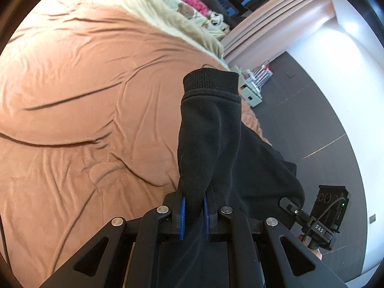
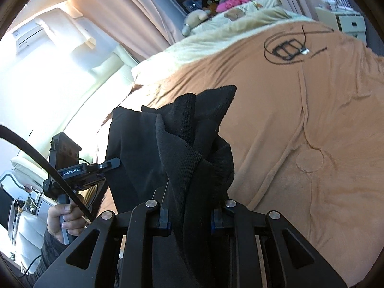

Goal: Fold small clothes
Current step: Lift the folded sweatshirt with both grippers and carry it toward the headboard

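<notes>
This is a bedroom in a home. A wide bed under a rumpled orange-brown plush cover point(image 1: 72, 91) fills most of both views, with a cream fleece blanket point(image 2: 216, 36) across its far end. Stuffed toys and a bright pink bundle of cloth point(image 2: 234, 1) sit at the top of the right wrist view. Peach curtains point(image 2: 134, 16) hang upper left there, and a small white drawer unit point(image 2: 348, 24) stands at upper right.

Orange-covered bed point(image 2: 324, 124), cream blanket point(image 2: 216, 40), black cable point(image 2: 285, 48)

Left tongs point(image 1: 194, 216) and right tongs point(image 2: 190, 223) both clamped on black cloth, angled downward.
</notes>
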{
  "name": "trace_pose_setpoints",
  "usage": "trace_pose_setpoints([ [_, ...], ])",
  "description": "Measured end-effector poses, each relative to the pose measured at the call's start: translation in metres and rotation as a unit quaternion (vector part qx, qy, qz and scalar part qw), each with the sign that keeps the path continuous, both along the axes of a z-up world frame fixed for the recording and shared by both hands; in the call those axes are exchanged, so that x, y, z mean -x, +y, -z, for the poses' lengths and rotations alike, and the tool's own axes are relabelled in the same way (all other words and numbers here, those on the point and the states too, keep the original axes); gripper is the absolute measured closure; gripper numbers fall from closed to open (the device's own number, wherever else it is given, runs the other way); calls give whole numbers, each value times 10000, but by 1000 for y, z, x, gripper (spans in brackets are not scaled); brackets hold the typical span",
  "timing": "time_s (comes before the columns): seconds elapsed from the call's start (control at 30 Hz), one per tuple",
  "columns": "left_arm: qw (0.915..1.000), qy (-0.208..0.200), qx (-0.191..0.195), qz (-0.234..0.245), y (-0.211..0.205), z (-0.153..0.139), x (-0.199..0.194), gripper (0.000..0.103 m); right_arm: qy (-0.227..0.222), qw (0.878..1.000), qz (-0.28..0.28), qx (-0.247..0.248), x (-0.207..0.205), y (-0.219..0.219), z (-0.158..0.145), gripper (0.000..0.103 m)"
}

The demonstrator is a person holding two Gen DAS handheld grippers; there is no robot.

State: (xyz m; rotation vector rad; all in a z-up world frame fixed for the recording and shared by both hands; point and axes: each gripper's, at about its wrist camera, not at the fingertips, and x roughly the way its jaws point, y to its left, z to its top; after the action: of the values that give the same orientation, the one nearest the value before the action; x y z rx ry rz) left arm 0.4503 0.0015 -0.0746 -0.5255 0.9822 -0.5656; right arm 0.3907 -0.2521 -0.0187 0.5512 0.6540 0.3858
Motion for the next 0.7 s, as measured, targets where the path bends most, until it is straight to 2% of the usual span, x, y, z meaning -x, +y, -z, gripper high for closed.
trace_pose_setpoints([
  [0.3,9980,-597,188,-44,15,-52,58,92,-452,9987,-29,233,68,9,-40,86],
  [0.7,9927,-1168,246,-145,43,-109,118,92,-924,9945,-151,471,128,33,-75,86],
])
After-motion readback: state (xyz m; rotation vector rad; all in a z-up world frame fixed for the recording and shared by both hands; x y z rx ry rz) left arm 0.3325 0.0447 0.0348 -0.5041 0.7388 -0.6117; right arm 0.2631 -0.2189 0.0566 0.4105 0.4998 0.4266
